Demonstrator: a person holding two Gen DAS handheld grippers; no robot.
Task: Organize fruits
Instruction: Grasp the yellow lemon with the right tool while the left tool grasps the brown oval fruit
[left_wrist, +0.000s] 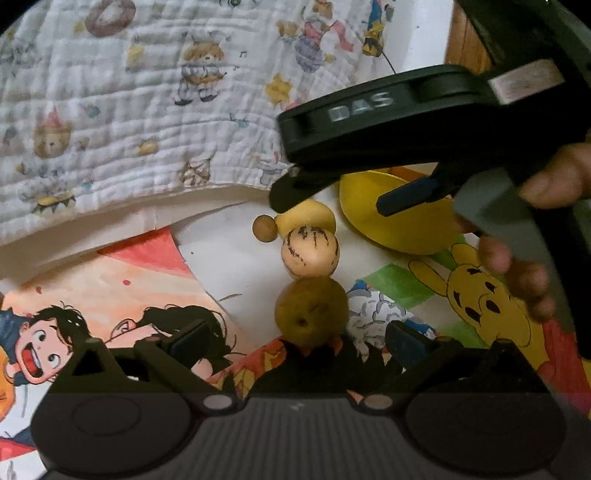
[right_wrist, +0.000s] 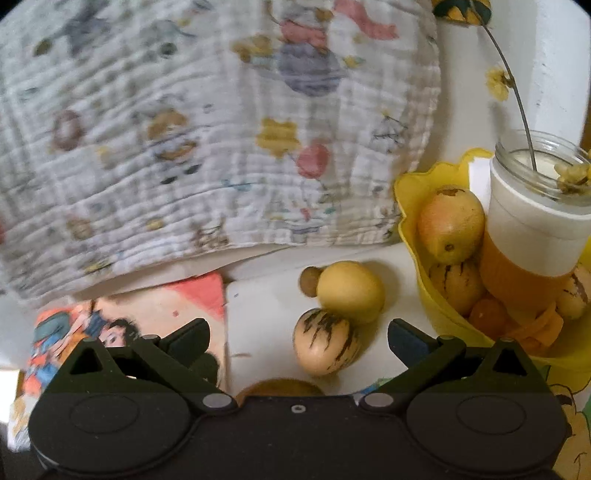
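A brown kiwi (left_wrist: 310, 310) lies on the cartoon-print mat, just ahead of my open left gripper (left_wrist: 297, 339) and between its fingertips. Beyond it sit a pale striped fruit (left_wrist: 309, 254), a plain yellow fruit (left_wrist: 306, 218) and a small brown round fruit (left_wrist: 264, 229). My right gripper (left_wrist: 336, 201), held by a hand, hovers open over the yellow fruit and partly hides it. In the right wrist view the right gripper (right_wrist: 299, 339) is open with the striped fruit (right_wrist: 325, 343) between its fingers, untouched. The yellow fruit (right_wrist: 351, 291) and the kiwi (right_wrist: 280, 387) flank it.
A yellow bowl (right_wrist: 406, 206) at the right holds a reddish-yellow fruit (right_wrist: 450, 225), striped fruits (right_wrist: 456, 282), a small orange fruit (right_wrist: 487, 314) and a glass jar (right_wrist: 532, 236) with a dried flower stem. A printed quilted cloth (left_wrist: 147, 110) hangs behind.
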